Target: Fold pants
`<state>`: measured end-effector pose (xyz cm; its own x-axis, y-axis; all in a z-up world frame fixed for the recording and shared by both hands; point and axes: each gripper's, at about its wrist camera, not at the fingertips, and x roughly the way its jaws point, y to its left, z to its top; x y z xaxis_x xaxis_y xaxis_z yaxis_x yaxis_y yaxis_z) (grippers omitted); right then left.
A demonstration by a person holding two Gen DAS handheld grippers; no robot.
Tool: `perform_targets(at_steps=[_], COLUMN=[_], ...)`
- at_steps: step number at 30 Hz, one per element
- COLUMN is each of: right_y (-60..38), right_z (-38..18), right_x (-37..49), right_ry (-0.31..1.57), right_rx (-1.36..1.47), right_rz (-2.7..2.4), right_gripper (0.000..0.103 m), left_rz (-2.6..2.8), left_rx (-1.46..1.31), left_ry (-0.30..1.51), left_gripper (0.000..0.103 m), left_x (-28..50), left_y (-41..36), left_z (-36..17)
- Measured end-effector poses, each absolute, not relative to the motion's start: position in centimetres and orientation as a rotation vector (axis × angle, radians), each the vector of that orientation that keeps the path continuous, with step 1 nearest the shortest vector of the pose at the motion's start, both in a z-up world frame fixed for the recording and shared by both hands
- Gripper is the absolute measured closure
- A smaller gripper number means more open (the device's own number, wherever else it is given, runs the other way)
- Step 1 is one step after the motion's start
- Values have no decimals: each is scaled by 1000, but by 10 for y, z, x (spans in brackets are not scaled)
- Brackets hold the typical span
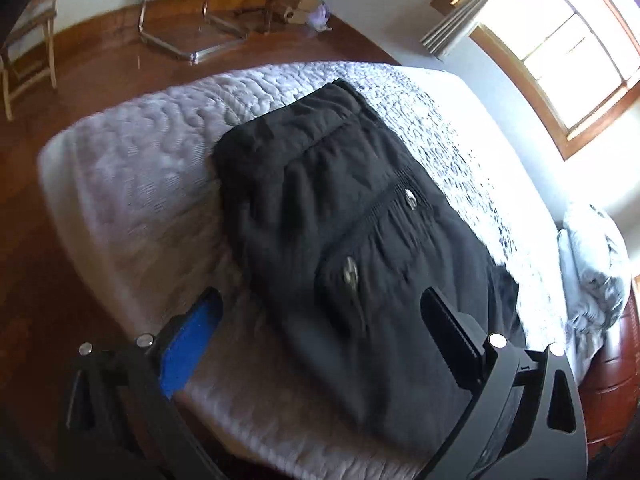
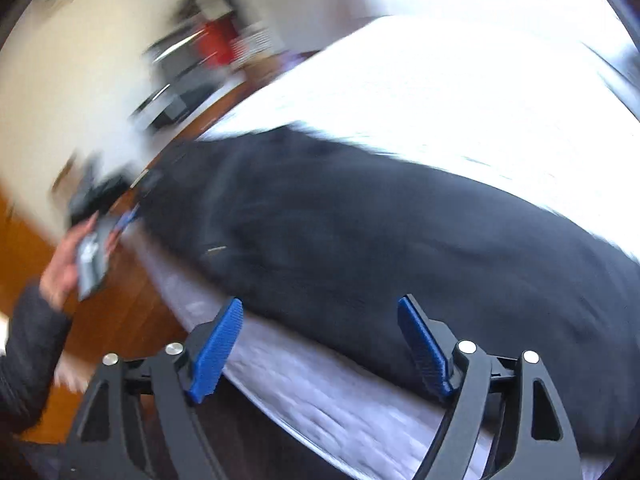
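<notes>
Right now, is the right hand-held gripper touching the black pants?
Apart. The right wrist view shows the right hand-held gripper open, its blue pads hanging clear above the black pants and mattress edge, nothing between them.

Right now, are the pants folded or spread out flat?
Folded. The pants lie on the bed as a compact doubled bundle, one layer's edge crossing the top; no separate legs show.

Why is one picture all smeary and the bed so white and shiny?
Right wrist view: everything is streaked with blur, the black pants and the room behind, and the bed is washed out white. Left wrist view: sharper; the window glares and bleaches the bed's far side, and the round lens bends the edges.
</notes>
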<state>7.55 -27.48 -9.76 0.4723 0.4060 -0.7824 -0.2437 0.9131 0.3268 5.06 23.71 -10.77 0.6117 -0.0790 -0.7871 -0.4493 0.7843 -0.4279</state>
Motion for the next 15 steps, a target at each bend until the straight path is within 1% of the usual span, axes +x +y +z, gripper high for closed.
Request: perform_targets(at_steps=[2, 4, 7, 11, 15], right_y=[-356, -424, -504, -560, -571], right_z=[-98, -103, -116, -141, -168], right_x=[60, 43, 8, -26, -31], right_ry=[1003, 983, 940, 922, 890], right_rx=[326, 458, 668, 880, 1010], right_rz=[226, 53, -115, -175, -113], right_gripper=[22, 22, 22, 22, 32], left_rz=[217, 137, 4, -113, -121], left_rx=[-585, -499, -465, -396, -308], left_ry=[895, 894, 913, 952, 1040], left_gripper=[4, 4, 4, 4, 4], left_x=[41, 33, 28, 33, 50], left_y=[215, 178, 129, 78, 50], left_z=[-97, -84, -76, -78, -99])
